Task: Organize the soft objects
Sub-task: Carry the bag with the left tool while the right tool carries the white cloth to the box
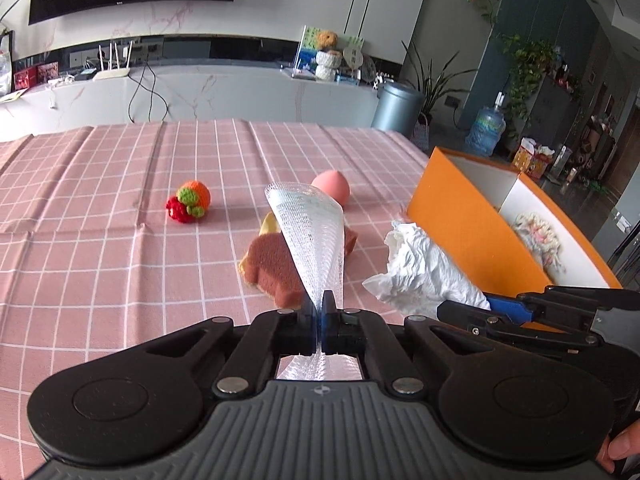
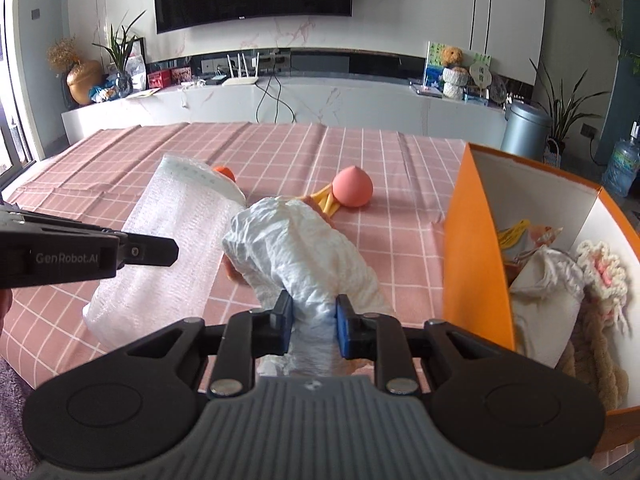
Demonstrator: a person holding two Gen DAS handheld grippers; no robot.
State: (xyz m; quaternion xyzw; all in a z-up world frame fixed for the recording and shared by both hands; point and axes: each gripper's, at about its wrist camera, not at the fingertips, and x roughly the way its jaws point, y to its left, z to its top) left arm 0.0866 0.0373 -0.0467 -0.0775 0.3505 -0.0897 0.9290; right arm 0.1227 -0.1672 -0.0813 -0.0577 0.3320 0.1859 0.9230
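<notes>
My left gripper (image 1: pixel 319 304) is shut on a clear foam-net sleeve (image 1: pixel 310 232), held above the pink checked tablecloth (image 1: pixel 120 240); the sleeve also shows in the right wrist view (image 2: pixel 176 240). My right gripper (image 2: pixel 314 312) is shut on a crumpled white tissue (image 2: pixel 296 244), also seen in the left wrist view (image 1: pixel 420 268), beside the orange box (image 2: pixel 472 240). On the cloth lie a brown sponge (image 1: pixel 272 268), a pink peach-shaped ball (image 1: pixel 332 190) and a crocheted orange-and-red toy (image 1: pixel 190 200).
The orange box (image 1: pixel 460 224) stands at the table's right edge, with white dividers and several soft items inside, such as a knitted flower (image 2: pixel 604 276) and white cloth (image 2: pixel 548 280). A white TV counter (image 2: pixel 280 104) stands beyond the table.
</notes>
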